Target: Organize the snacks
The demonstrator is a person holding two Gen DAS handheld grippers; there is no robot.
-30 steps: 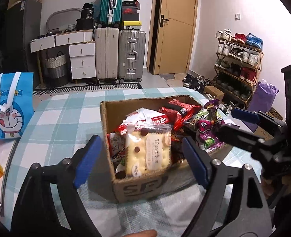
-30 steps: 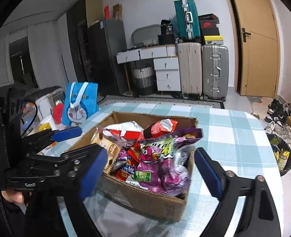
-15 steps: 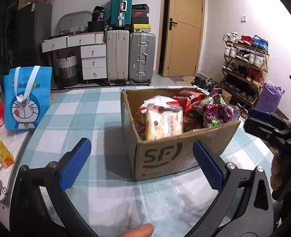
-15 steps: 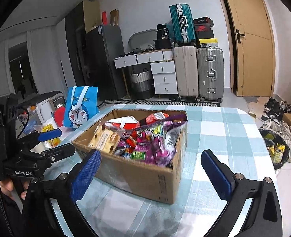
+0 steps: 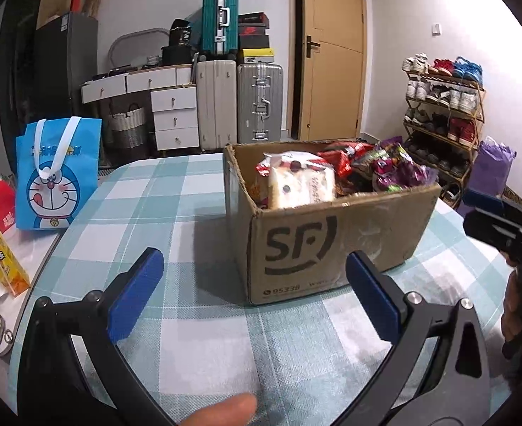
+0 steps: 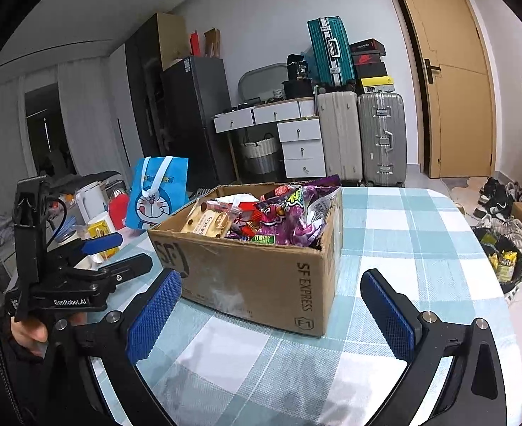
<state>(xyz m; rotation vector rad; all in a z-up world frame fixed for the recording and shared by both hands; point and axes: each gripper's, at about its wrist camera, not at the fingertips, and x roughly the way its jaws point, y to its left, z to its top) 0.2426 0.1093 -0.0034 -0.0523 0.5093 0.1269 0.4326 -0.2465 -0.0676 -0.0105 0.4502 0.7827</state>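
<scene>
The brown corrugated cardboard box, printed with a courier logo, stands on the round worktop with its pale blue-and-white checked cloth, heaped with snack packets: a pale biscuit pack with dark dots against the near left wall, purple crinkly bags and red wrappers piled above the rim. The left hand-held gripper hangs just short of the box's logo face, released, nothing between its blue pads; its jaws have just been opening. The right hand-held gripper faces the box's near corner, likewise released and empty, its jaws having opened a little further too.

My reading is that the box is packed and the snack-sorting looks close to done — or a next reach into the heap is being lined up. That reach would call for rising over the cardboard rim and pinching a loose bag edge rather than the stiff wall.

Open cloth lies to the left of the box and in front of it. The worktop's curved edge is near on the left, where a blue cartoon-cat tote bag and a yellow carton crowd the margin — sweeps that way need care.
</scene>
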